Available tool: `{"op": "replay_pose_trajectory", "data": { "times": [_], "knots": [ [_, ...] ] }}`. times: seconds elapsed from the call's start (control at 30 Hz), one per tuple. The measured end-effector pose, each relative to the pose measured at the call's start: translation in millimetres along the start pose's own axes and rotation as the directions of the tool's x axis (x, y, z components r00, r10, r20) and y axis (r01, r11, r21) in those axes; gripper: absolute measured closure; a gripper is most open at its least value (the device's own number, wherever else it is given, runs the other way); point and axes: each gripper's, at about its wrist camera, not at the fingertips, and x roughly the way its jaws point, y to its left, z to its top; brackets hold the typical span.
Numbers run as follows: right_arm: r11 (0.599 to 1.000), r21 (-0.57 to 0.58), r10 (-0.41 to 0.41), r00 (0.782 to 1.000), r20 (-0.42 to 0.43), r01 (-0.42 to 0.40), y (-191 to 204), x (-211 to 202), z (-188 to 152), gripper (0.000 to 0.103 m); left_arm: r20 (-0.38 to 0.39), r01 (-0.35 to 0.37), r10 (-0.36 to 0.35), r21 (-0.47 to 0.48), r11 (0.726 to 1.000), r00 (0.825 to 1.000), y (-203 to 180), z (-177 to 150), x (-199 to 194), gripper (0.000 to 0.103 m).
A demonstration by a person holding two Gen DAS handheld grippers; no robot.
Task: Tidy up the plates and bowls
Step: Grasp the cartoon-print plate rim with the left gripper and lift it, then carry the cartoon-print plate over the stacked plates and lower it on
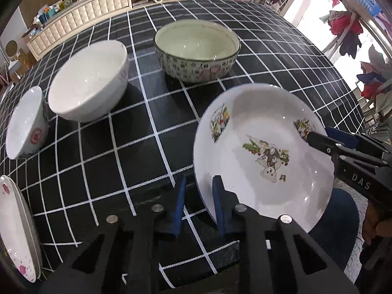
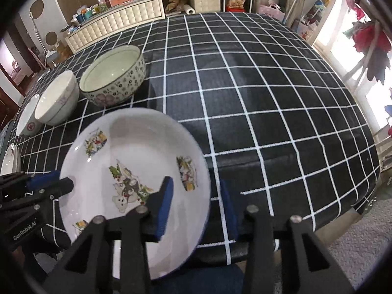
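Observation:
A white deep plate (image 1: 245, 122) (image 2: 137, 142) with cartoon prints lies at the near edge of the checked table (image 1: 269, 49) and reaches past it. My left gripper (image 1: 199, 196) (image 2: 62, 181) straddles the plate's left rim, with one pad over the inside and one outside. Cloth shows between the outer pad and the rim. My right gripper (image 2: 196, 181) (image 1: 318, 133) straddles the right rim the same way, again with a gap at the outer pad. Both stand open around the rim.
A flower-patterned bowl (image 1: 196, 68) (image 2: 115, 93) stands behind the plate. Left of it are a white bowl (image 1: 88, 83) (image 2: 56, 103) and a small bowl with a red mark (image 1: 27, 127) (image 2: 28, 122). Pink-flowered plates (image 1: 14, 232) (image 2: 9, 156) sit far left. The table's right half is bare cloth.

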Motion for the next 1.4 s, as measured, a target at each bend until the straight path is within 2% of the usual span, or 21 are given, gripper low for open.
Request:
{"op": "replay_pose_trajectory", "data": {
  "times": [0.1,0.2,0.33,0.47,0.73,1.0,1.4],
  "knots": [
    [1.0,0.01,0.003,1.0,-0.005,-0.003,-2,5,-1,0.073,-0.002,0.016,-0.016,0.003,1.0,1.0,-2,0,2,0.089],
    [1.0,0.016,0.024,1.0,-0.005,-0.024,-2,7,-3,0.08,0.002,-0.002,0.002,0.019,1.0,1.0,-6,0,4,0.09],
    [1.0,0.011,0.014,1.0,0.006,-0.014,2,4,-4,0.08,0.005,-0.001,0.001,0.015,1.0,1.0,-7,2,6,0.09],
    [1.0,0.017,-0.009,1.0,0.012,0.008,3,0,-6,0.08,0.012,-0.04,0.04,0.053,0.998,0.999,-17,5,8,0.089],
    [1.0,0.022,-0.013,1.0,0.026,0.013,16,-15,-6,0.081,0.018,-0.032,0.032,0.055,0.998,0.999,-12,2,1,0.089],
    [1.0,0.016,0.015,0.999,0.03,-0.015,51,-28,-7,0.081,0.071,-0.056,0.055,0.017,0.998,0.996,21,-7,-31,0.089],
    [0.994,-0.057,0.097,0.995,0.035,-0.095,135,-29,4,0.081,0.112,-0.144,0.152,-0.077,0.987,0.982,101,-38,-79,0.089]
  ]
}}
